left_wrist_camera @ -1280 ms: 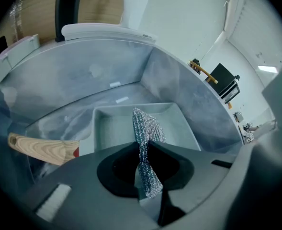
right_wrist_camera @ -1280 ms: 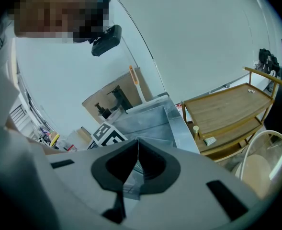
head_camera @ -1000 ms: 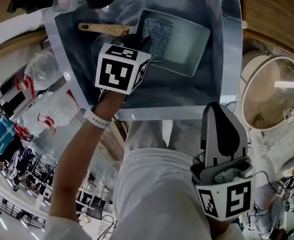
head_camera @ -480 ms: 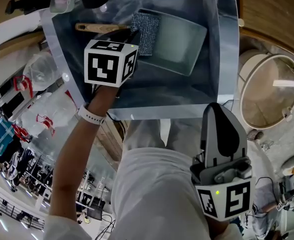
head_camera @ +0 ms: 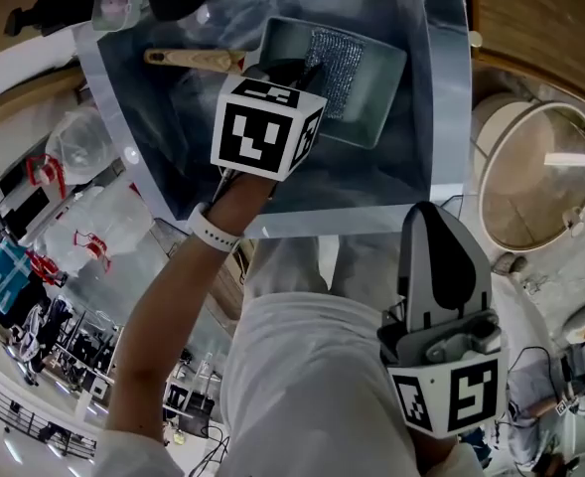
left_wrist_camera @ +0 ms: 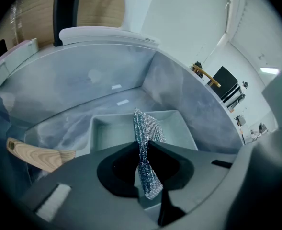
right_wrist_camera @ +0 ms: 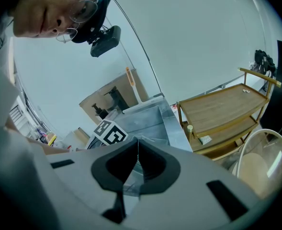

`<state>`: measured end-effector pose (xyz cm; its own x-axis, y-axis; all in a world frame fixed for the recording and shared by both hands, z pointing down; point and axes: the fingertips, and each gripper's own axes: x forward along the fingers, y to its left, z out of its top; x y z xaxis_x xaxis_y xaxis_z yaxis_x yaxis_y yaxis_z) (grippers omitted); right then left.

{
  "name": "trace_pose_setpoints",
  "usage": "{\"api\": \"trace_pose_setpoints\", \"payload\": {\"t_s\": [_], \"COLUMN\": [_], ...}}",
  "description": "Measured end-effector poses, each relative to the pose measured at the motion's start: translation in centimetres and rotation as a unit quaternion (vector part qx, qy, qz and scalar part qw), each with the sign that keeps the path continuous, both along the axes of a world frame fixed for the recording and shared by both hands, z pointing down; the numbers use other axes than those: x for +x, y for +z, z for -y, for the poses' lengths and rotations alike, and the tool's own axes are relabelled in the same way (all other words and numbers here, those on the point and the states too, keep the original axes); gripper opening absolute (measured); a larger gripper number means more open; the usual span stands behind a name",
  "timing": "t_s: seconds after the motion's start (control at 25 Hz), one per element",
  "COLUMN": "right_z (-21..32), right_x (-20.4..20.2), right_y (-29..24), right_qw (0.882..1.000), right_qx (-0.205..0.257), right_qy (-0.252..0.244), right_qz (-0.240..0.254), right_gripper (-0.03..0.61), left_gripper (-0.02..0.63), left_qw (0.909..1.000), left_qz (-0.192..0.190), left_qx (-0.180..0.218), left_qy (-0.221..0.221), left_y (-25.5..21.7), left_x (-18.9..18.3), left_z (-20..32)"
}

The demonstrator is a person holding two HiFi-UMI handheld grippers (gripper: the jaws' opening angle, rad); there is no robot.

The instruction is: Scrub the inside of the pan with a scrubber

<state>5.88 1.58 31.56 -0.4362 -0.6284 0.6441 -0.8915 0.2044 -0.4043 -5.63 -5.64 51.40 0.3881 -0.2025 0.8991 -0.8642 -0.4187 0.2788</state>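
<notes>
Since prev. frame silver mesh scrubber slides from rim to mid-floor of rectangular grey metal pan, left gripper clamped on it, right gripper closed, empty; scrubbing underway, prob. unfinished.

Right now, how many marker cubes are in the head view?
2. One cube rides the left gripper above the sink, near the pan. The other cube rides the right gripper, low beside the person's torso. None looks hidden.

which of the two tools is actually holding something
The left tool: its jaws are shut on the scrubber, which reaches into the pan. The right tool is shut too, but with nothing between its jaws.
</notes>
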Motion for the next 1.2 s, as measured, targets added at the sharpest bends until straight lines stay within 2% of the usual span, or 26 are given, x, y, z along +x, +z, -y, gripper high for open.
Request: {"api": "trace_pose_setpoints", "payload": {"t_s": [0.24, 0.52, 0.72, 0.92, 1.2], "right_z": [-0.2, -0.3, -0.1, 0.8, 1.7], "right_x": [0.3, -0.2, -0.6, -1.0, -1.2], "right_y": [0.4, 0.2, -1.0, -3.3, -7.3], "right_qw": [1.0, 1.0, 0.999, 0.997, 0.993], "right_qx": [-0.007, 0.002, 0.023, 0.058, 0.097], "right_qy": [0.012, -0.003, -0.017, -0.03, -0.048], "right_qz": [-0.002, -0.006, -0.015, -0.028, -0.048], "right_gripper": [0.008, 0.008, 0.008, 0.008, 0.008], "left_gripper": [0.064, 0.063, 0.063, 0.063, 0.063], "left_qw": [0.9998, 0.9989, 0.9983, 0.9982, 0.9957], "left_qz": [-0.017, -0.046, -0.057, -0.051, -0.042], "left_qx": [-0.003, -0.006, -0.003, 0.015, 0.062], "left_qy": [0.002, 0.0, -0.013, -0.029, -0.055], "left_y": [0.0, -1.5, -3.7, -5.9, -11.5], "left_x": [2.4, 3.4, 2.4, 0.1, -3.5], "left_z": [-0.6, -1.3, -2.1, -2.5, -3.9]}}
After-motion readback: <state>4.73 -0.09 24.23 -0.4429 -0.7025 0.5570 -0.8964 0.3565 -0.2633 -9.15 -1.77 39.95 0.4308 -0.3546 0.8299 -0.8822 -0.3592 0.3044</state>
